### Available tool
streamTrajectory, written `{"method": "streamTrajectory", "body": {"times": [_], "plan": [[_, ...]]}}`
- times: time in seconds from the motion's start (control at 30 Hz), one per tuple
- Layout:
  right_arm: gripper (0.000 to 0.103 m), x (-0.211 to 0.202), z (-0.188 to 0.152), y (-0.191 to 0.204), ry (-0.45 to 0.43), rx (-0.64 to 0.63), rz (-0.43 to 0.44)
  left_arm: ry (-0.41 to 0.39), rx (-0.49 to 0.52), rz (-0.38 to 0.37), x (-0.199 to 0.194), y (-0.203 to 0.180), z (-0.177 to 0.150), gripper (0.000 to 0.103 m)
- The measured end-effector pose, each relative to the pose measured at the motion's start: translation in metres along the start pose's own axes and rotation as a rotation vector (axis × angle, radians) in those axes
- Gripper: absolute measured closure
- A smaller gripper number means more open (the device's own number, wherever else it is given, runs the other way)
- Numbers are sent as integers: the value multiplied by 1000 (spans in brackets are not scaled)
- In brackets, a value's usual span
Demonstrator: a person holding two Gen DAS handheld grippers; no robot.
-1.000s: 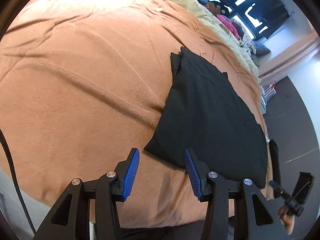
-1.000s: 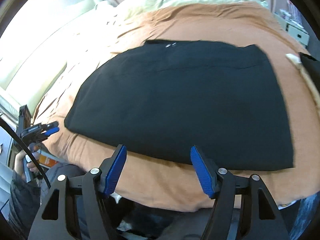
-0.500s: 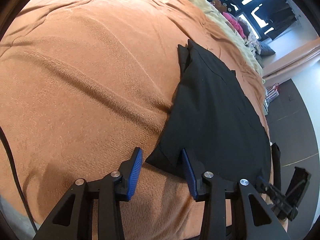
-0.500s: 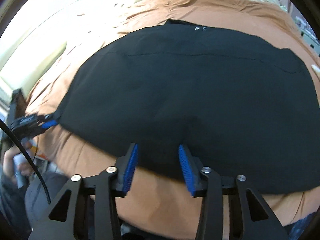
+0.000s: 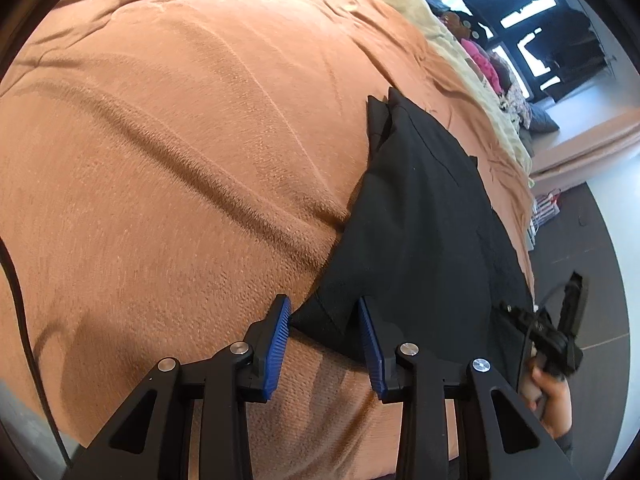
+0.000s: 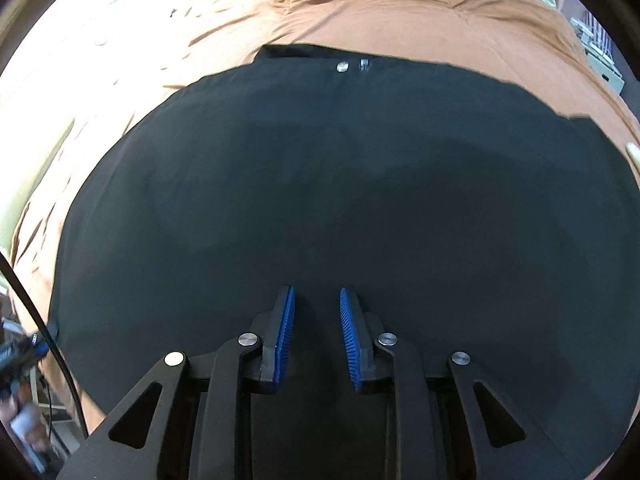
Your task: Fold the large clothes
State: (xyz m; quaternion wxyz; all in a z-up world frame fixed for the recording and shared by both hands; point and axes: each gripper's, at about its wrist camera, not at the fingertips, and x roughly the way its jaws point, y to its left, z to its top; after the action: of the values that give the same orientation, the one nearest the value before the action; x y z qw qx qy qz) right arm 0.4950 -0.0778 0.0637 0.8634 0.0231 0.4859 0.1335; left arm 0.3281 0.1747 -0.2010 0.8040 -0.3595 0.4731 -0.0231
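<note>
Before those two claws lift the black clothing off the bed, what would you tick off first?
1. Left gripper straddles the black garment corner: ok, corner sits between the open blue pads.
2. Left gripper closed on cloth: not ok, gap shows.
3. Right gripper over the near hem: ok.
4. Right gripper actually pinching fabric: cannot tell, pads narrowed but apart.
5. Garment lying flat on the orange blanket: ok, mostly smooth.
6. Metal fasteners clear of both grippers: ok, at the far edge.
</note>
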Motion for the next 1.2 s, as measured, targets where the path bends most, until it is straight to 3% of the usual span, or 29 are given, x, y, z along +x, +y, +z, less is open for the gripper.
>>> {"method": "streamTrajectory", "body": {"times": [0.3, 0.5, 0.7, 0.9, 1.03, 1.2], "plan": [[83, 48, 66, 1, -1, -18, -49, 22, -173, -84, 0, 11, 2, 66], [82, 63, 81, -11, 20, 5, 30, 42, -180, -75, 6, 7, 5, 65], [82, 40, 46, -9, -13, -31, 106, 40, -171, -23, 3, -1, 1, 63], [82, 26, -18, 4, -1, -27, 233, 29, -139, -6, 9, -7, 1, 62], [82, 20, -58, 17, -6, -48, 259, 33, -113, -28, 9, -15, 0, 89], [82, 16, -89, 20, -45, -43, 235, -35, -64, -73, -15, -38, 2, 94]]}}
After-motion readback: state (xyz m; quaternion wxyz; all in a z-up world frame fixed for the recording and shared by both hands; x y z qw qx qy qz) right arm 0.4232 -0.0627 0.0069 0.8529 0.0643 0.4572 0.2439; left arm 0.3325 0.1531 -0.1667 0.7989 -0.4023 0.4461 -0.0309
